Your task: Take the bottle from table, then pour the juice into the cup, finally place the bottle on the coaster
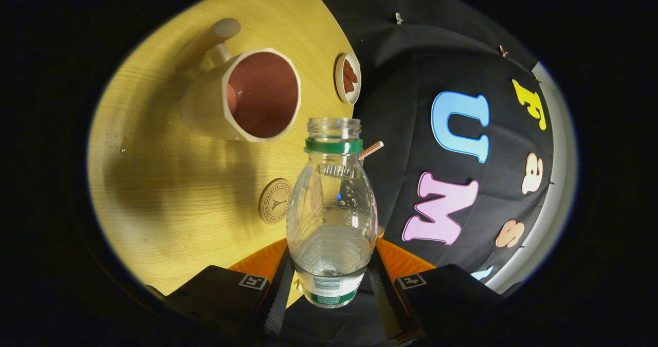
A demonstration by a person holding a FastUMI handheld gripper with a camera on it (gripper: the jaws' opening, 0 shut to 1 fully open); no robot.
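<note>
Yellow wood-grain table spreads across the nine o'clock side, tilted in the view, with the dark booth wall at three o'clock. Going left to right: one cream cup sits at eleven o'clock from the fingers, its reddish inside turned toward the camera and its handle pointing off toward the far table edge; a few drops of liquid lie on the wood to its left. One round wooden coaster lies just left of the bottle's shoulder, at roughly ten o'clock from the jaws and nearer than the cup. One small dish with something reddish in it rests at the table edge, at twelve o'clock beyond the bottle mouth.

One clear plastic bottle stands between the fingers, uncapped, a green ring under its neck. Its long axis runs straight ahead of the gripper, mouth toward twelve o'clock. Both fingers pinch its lower body from either side. Little or no liquid seems left inside, only droplets on the wall, so the pour looks done. A striped straw-like tip pokes out behind the neck at one o'clock.

The coming move likely turns on the coaster: it lies close by, to the left and slightly ahead of the bottle's base, so the bottle must shift toward ten o'clock and come down upright on it.
</note>
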